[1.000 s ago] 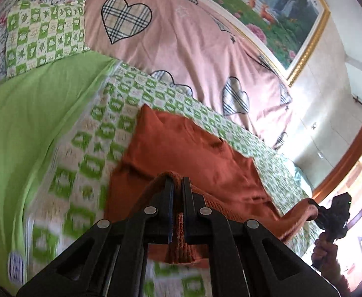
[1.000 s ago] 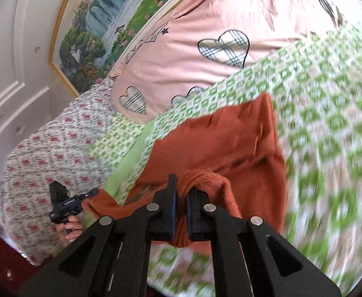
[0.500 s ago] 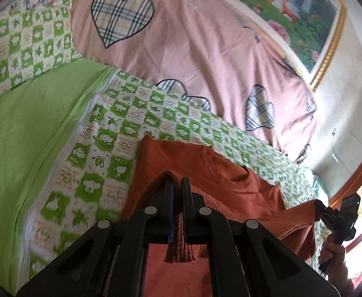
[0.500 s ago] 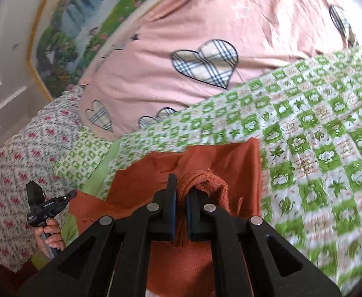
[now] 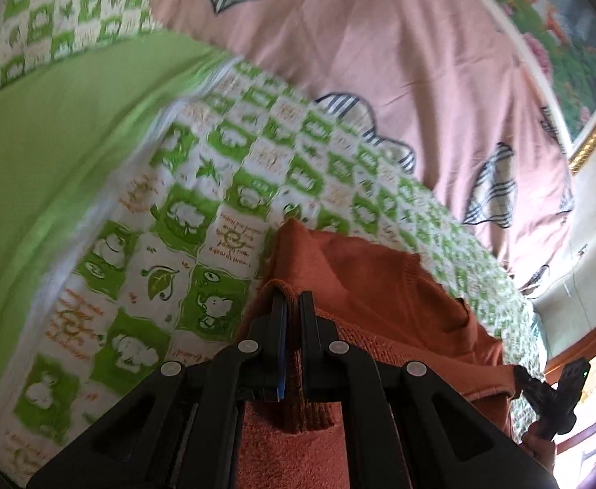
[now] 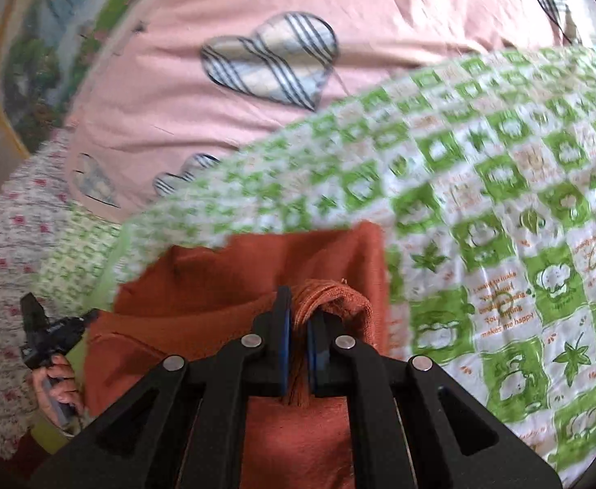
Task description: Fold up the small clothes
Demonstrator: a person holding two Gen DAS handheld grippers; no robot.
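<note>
- Bed sheet (image 5: 200, 220), green-checked, carries the rust-orange knit sweater (image 5: 363, 285).
- Left gripper (image 5: 291, 313) and right gripper (image 6: 298, 318): jaws clenched on sweater edges.
- Fold judged underway; edge not yet laid down.

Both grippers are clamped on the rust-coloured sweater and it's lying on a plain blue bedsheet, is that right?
Not quite. Both the left gripper and the right gripper are clamped on the rust-coloured sweater, but the bedsheet under it is not plain blue. It is a green and white checked print with little cartoon figures and leaves. The right wrist view shows it most clearly.
</note>
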